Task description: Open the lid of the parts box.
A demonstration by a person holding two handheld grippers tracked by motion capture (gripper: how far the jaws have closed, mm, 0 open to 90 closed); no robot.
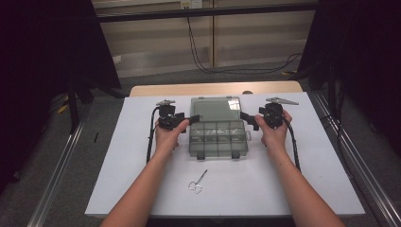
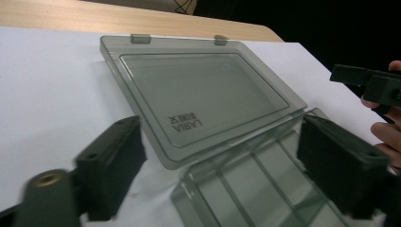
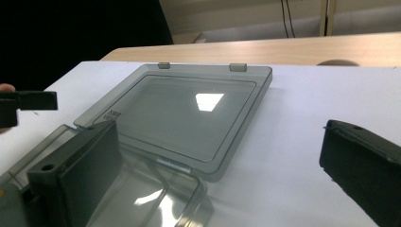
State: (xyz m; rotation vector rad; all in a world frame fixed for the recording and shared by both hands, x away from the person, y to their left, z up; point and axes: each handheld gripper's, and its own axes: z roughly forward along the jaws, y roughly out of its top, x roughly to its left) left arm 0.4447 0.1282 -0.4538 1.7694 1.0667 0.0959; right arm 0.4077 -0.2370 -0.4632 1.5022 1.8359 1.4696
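The clear organizer box (image 1: 218,138) is set mid-tabletop (image 1: 118,156), lid (image 1: 214,109) laid flat back, so compartments are exposed. Left tongs (image 1: 191,118) and right tongs (image 1: 247,118) are held spread at either side, nothing gripped, apparently just let go. Scissors (image 1: 197,182) are left nearer the person, untouched.

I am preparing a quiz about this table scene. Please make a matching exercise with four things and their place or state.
Things:
1. box lid
2. scissors
3. left tool
4. compartment box

Place or state:
A. near table edge
B. open, beside the box's left side
C. folded back flat
D. between both hands

Pairs: 1-C, 2-A, 3-B, 4-D
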